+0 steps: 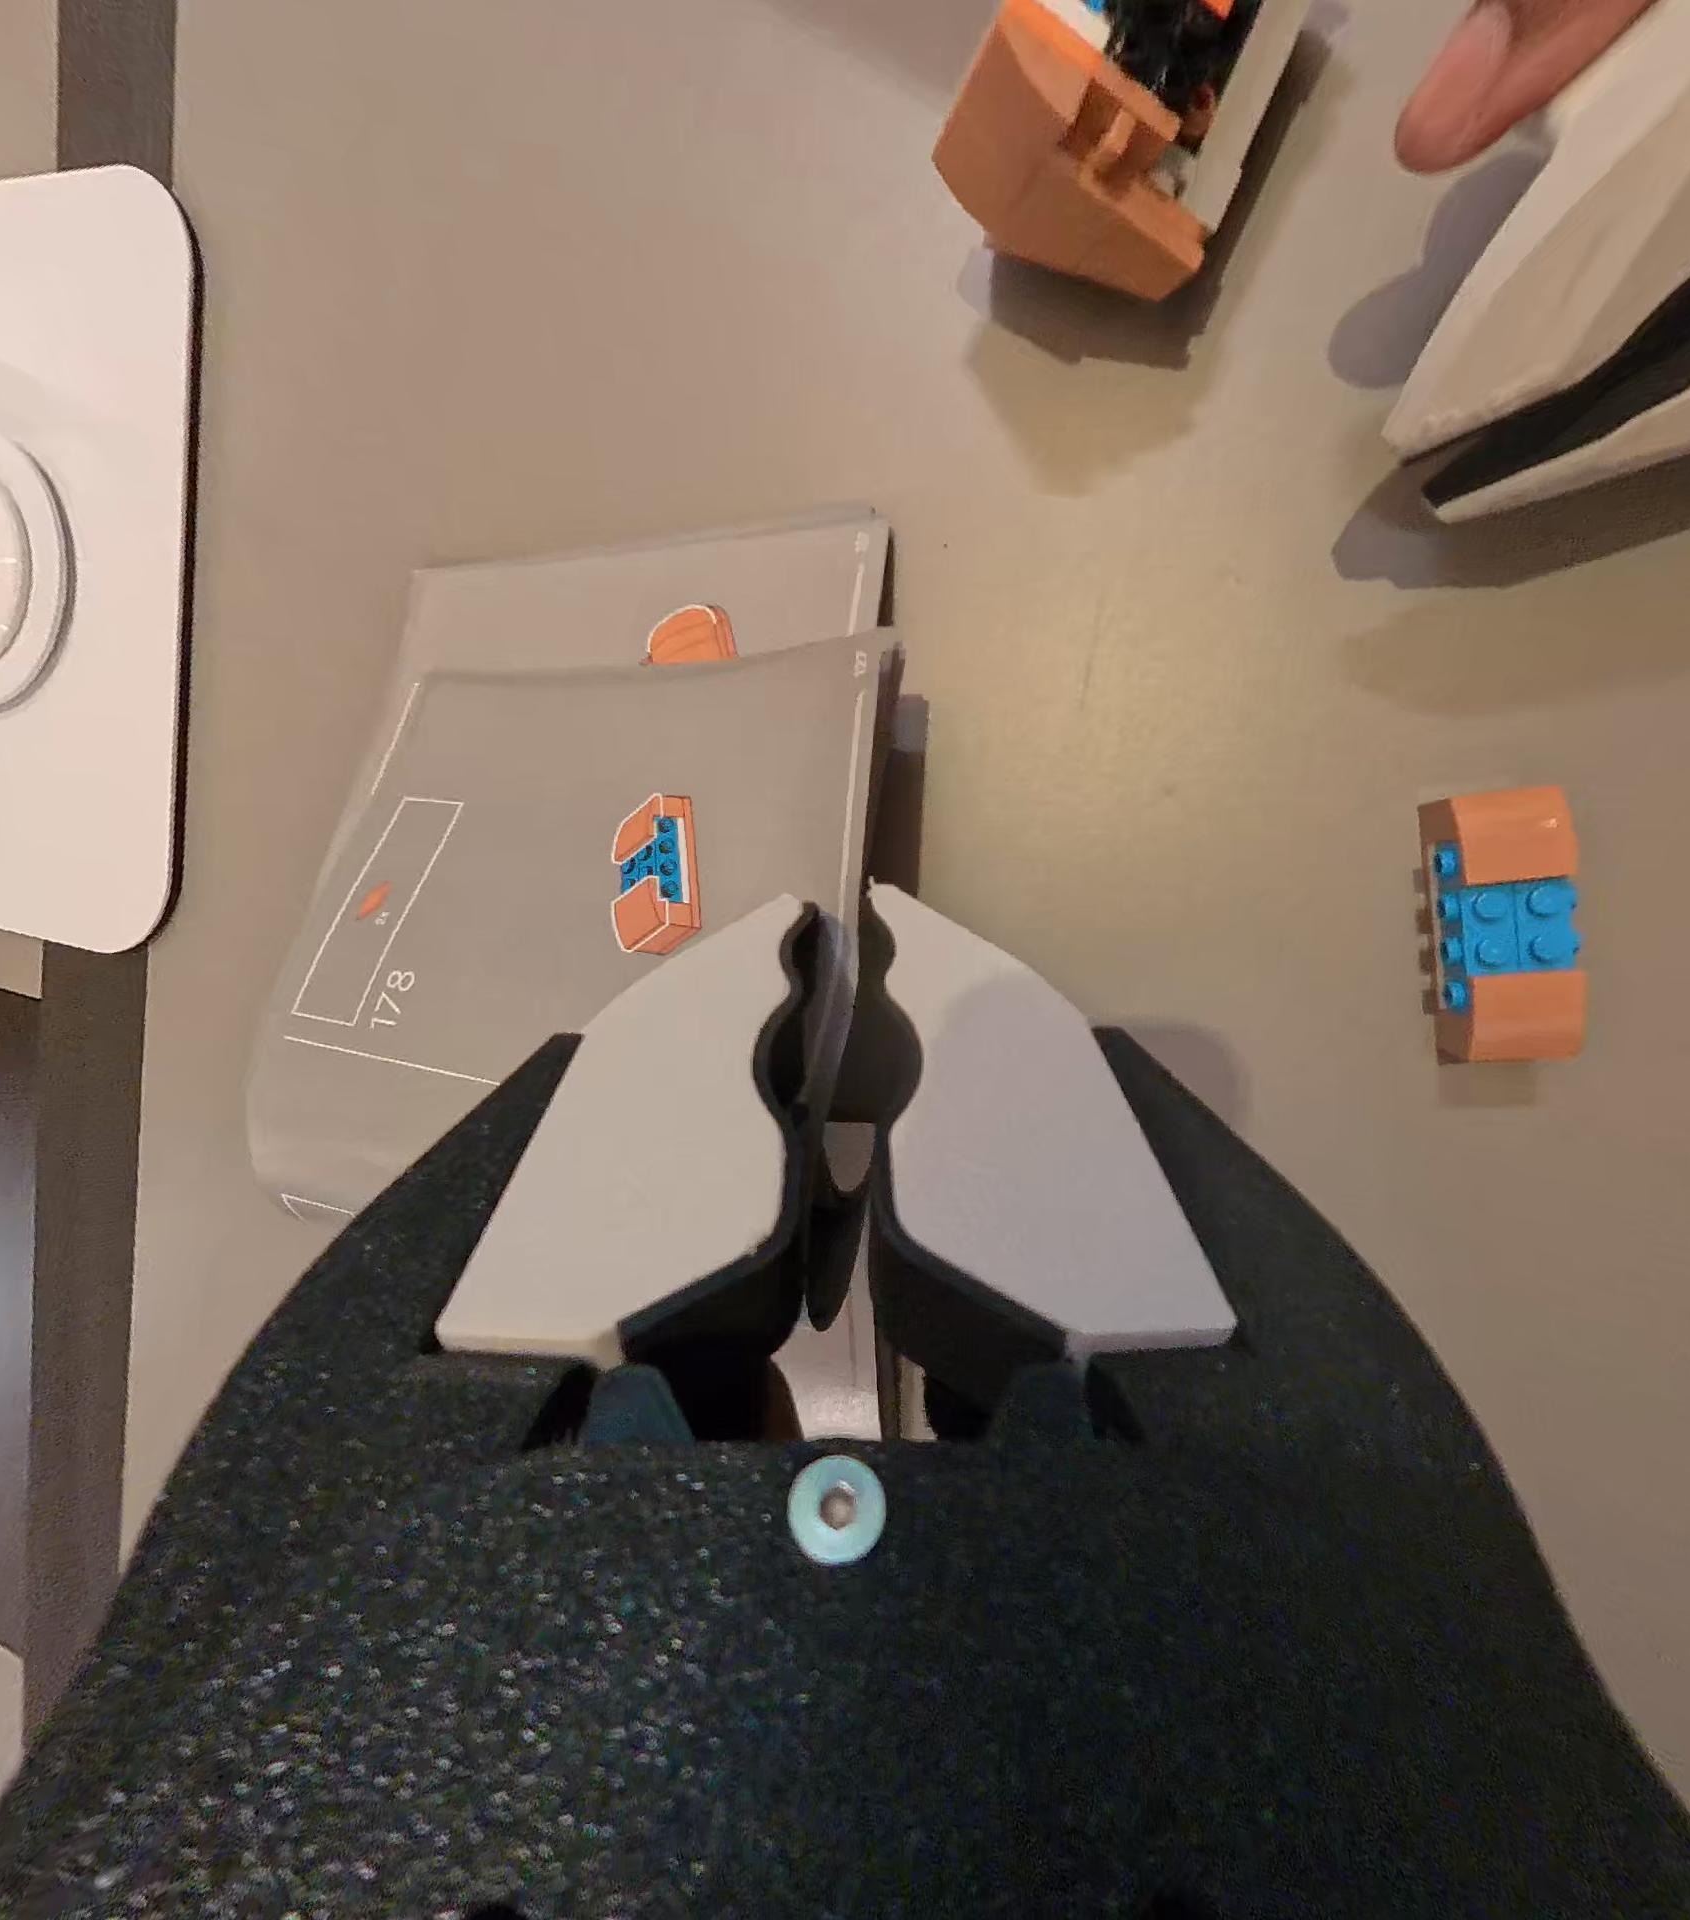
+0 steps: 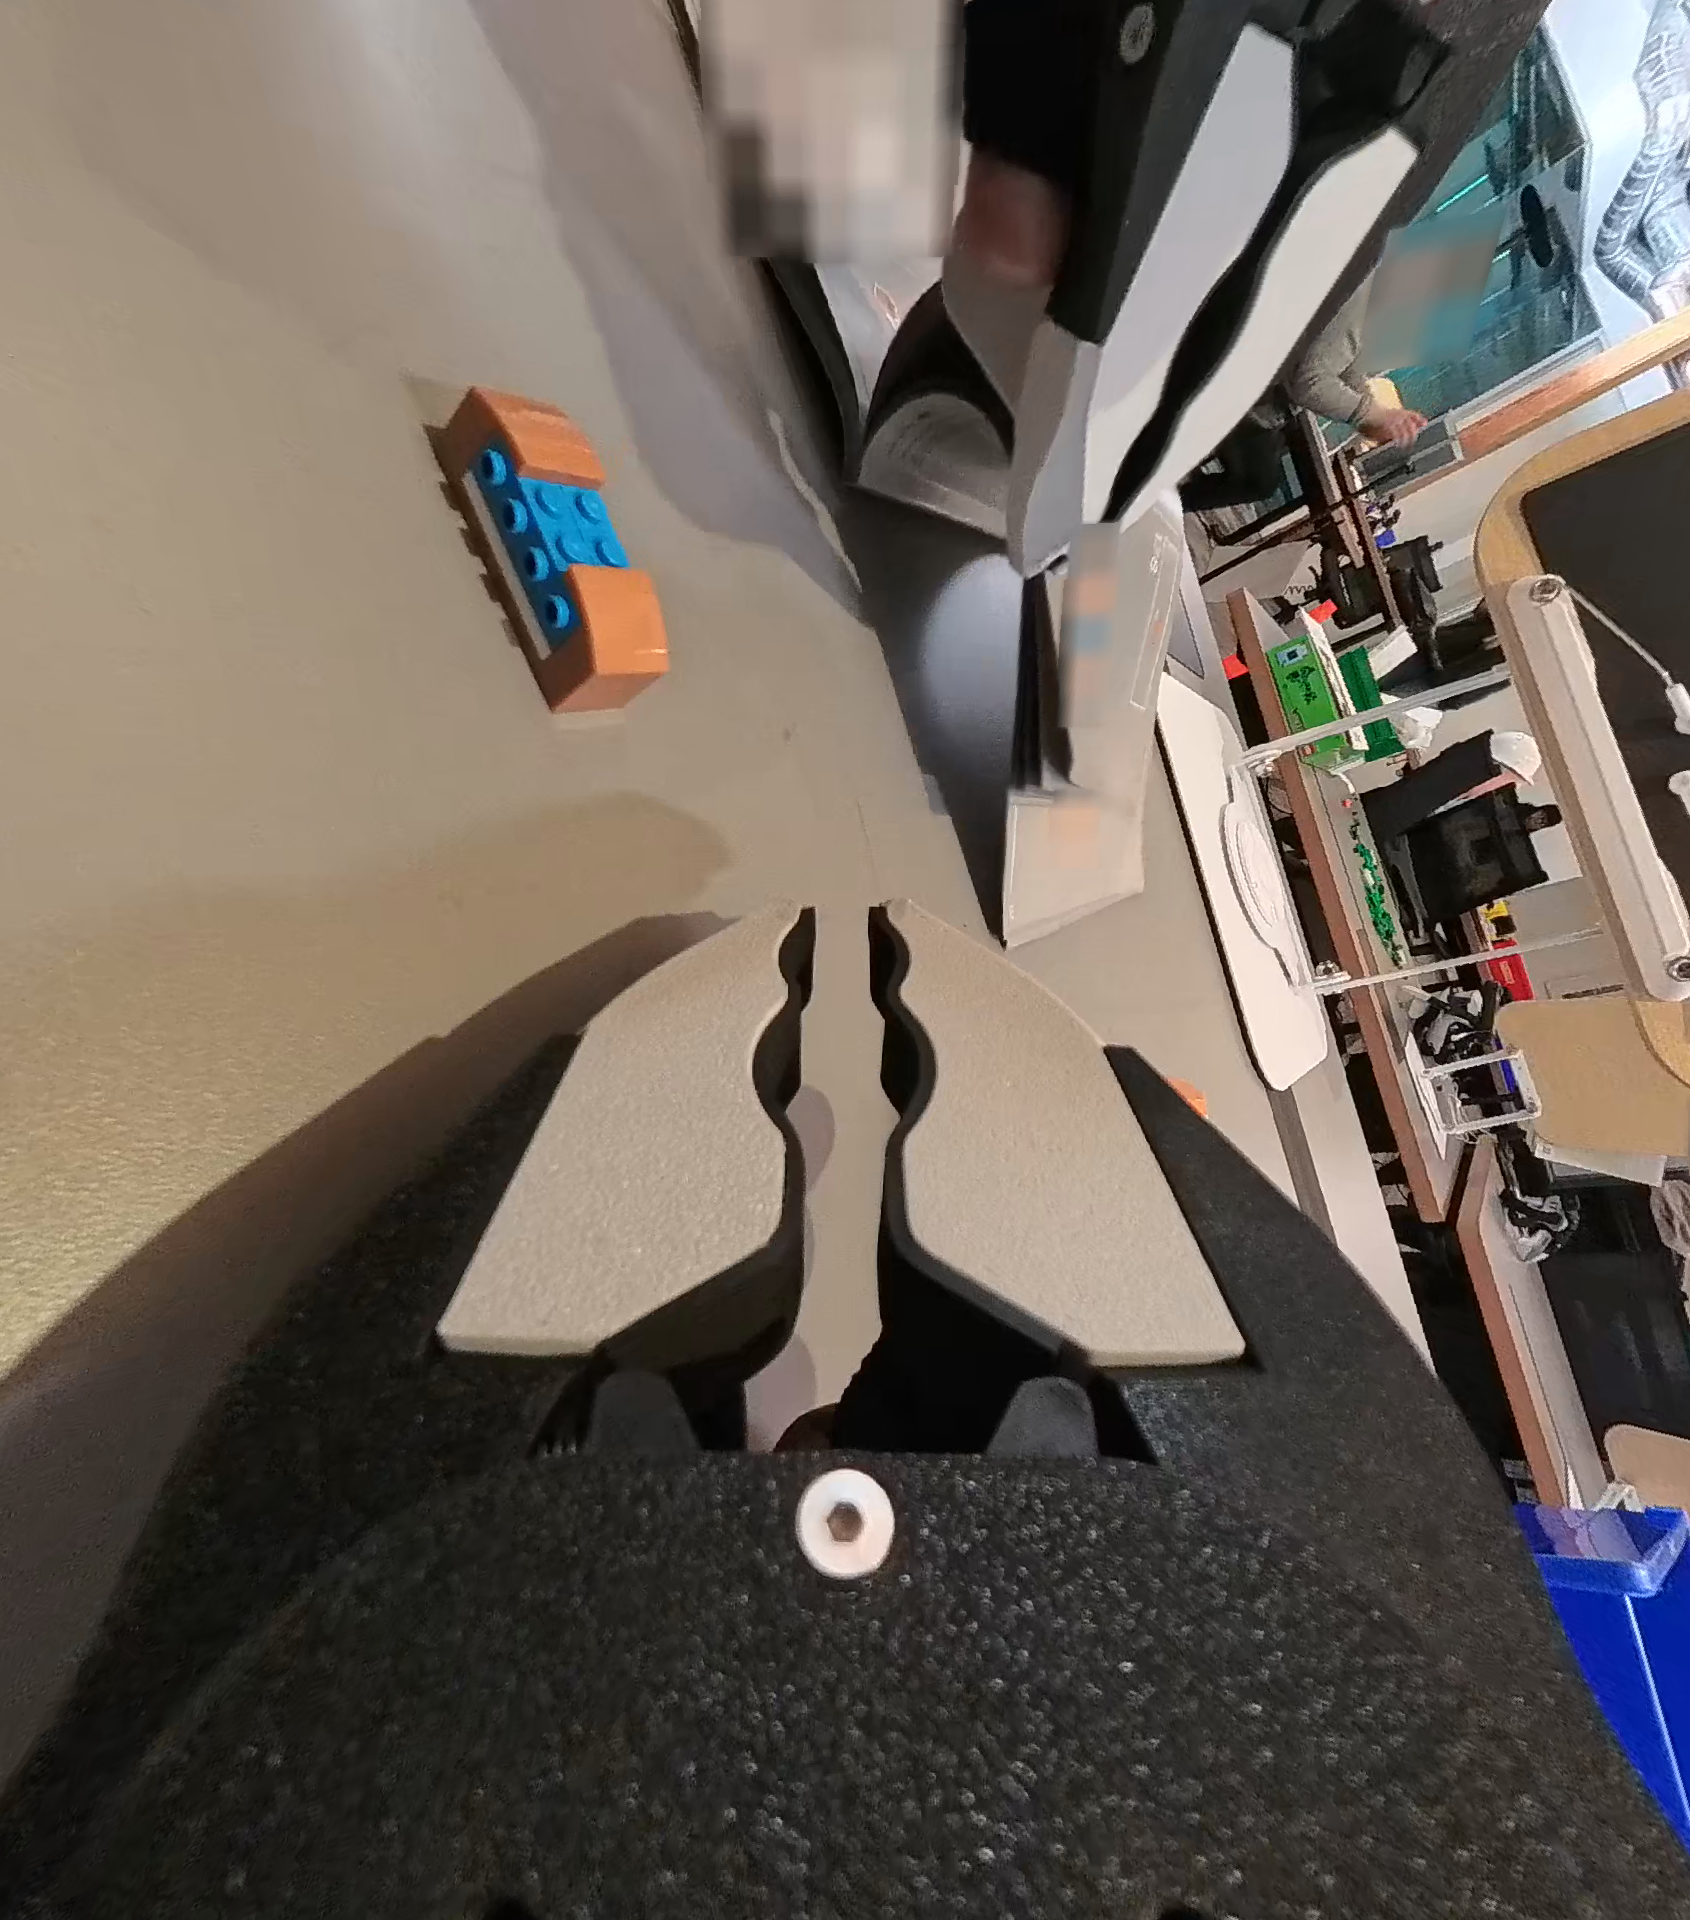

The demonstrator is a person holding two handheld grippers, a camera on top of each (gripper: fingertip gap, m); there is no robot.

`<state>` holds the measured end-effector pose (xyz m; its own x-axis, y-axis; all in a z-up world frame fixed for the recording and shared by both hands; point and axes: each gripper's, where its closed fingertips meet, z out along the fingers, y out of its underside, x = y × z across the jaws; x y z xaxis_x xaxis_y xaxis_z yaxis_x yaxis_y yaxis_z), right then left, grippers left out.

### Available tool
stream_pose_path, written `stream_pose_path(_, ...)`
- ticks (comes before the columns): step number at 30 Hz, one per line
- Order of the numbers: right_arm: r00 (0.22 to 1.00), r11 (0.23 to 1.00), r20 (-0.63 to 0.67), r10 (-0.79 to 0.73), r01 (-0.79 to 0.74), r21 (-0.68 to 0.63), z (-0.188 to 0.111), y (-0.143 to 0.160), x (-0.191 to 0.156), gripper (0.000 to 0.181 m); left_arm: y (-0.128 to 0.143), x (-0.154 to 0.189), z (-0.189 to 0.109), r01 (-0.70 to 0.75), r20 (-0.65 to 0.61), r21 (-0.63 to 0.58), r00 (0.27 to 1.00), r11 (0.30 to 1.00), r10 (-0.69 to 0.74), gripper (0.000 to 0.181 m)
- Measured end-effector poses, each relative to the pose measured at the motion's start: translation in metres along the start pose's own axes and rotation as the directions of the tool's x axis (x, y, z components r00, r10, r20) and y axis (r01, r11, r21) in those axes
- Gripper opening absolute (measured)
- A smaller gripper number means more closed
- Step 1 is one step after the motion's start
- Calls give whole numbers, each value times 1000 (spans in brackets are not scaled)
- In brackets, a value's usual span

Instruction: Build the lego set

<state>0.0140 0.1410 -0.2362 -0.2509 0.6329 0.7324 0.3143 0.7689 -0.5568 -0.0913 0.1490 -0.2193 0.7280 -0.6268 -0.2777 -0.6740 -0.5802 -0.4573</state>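
Note:
A small orange and blue lego assembly [image 1: 1506,925] lies on the grey table, right of my left gripper; it also shows in the right wrist view [image 2: 555,545]. My left gripper [image 1: 836,914] is shut on a page edge of the open instruction booklet [image 1: 560,831] and lifts it. In the right wrist view the left gripper [image 2: 1059,540] holds the booklet pages [image 2: 1090,727] up off the table. My right gripper [image 2: 841,920] is empty, its jaws almost together, over bare table near the assembly. It shows at the left wrist view's upper right [image 1: 1412,468].
A larger orange lego build [image 1: 1080,156] sits at the top of the left wrist view, with a person's finger [image 1: 1506,94] beside it. A white board with a clear plastic piece [image 1: 20,561] lies left. A blue bin [image 2: 1672,1683] and cluttered tables stand beyond the table edge.

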Motion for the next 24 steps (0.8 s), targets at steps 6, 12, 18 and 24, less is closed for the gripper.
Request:
stream_pose_path(6, 1000, 1000, 1, 1, -1, 0, 0, 0, 0, 10, 0, 1, 0, 21, -18, 10, 1000, 1000, -21, 7)
stream_pose_path(12, 1000, 1000, 0, -2, 2, 0, 0, 0, 0, 10, 7, 3, 9, -1, -19, -37, 1000, 999, 1, 9)
stream_pose_path(18, 1000, 1000, 0, -2, 2, 0, 0, 0, 0, 10, 12, 7, 10, -26, -36, -62, 999, 998, 24, 11)
stream_pose_path(24, 1000, 1000, 0, -2, 2, 0, 0, 0, 0, 10, 15, 10, 9, -50, -41, -82, 998, 995, 46, 12)
